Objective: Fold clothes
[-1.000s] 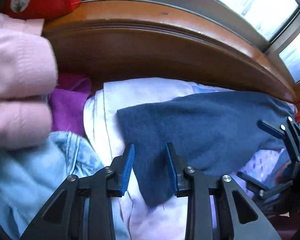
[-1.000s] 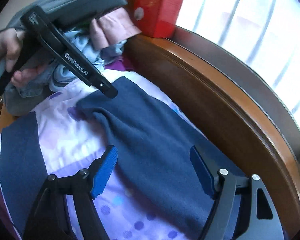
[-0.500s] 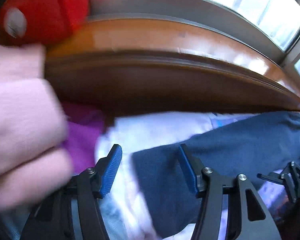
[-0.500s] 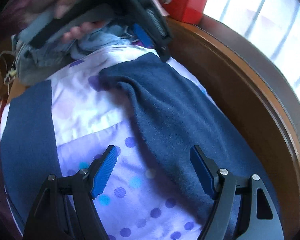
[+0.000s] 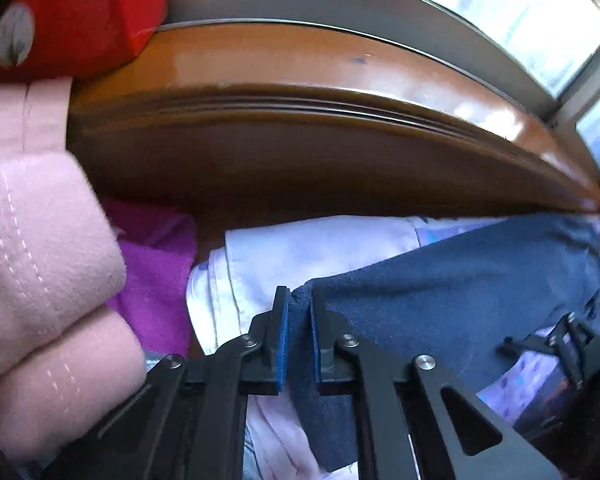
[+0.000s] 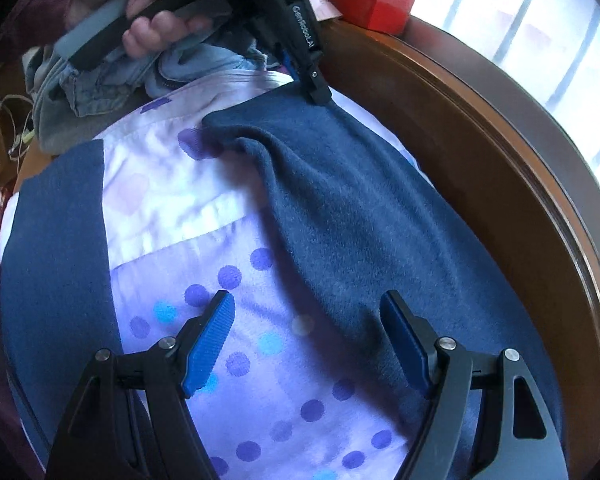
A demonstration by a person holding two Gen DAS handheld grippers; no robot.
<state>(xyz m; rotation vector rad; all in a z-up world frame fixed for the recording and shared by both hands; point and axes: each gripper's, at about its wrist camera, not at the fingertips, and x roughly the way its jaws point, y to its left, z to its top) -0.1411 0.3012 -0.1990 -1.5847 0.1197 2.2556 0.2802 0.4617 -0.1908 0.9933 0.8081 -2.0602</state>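
Nearer now: dotted bedsheet (image 6: 284, 364), wooden headboard (image 5: 300, 152).

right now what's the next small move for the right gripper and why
Probably close the right gripper on the near edge of the navy cloth: its jaws stand open there, while the left gripper is closing on the far corner.

Readable text: "GenRobot.AI", white lettering, partly blurred, on the black arm of the left gripper (image 6: 318, 94), right wrist view. Round white sticker (image 5: 14, 40) on the red box (image 5: 84, 20): marking illegible.
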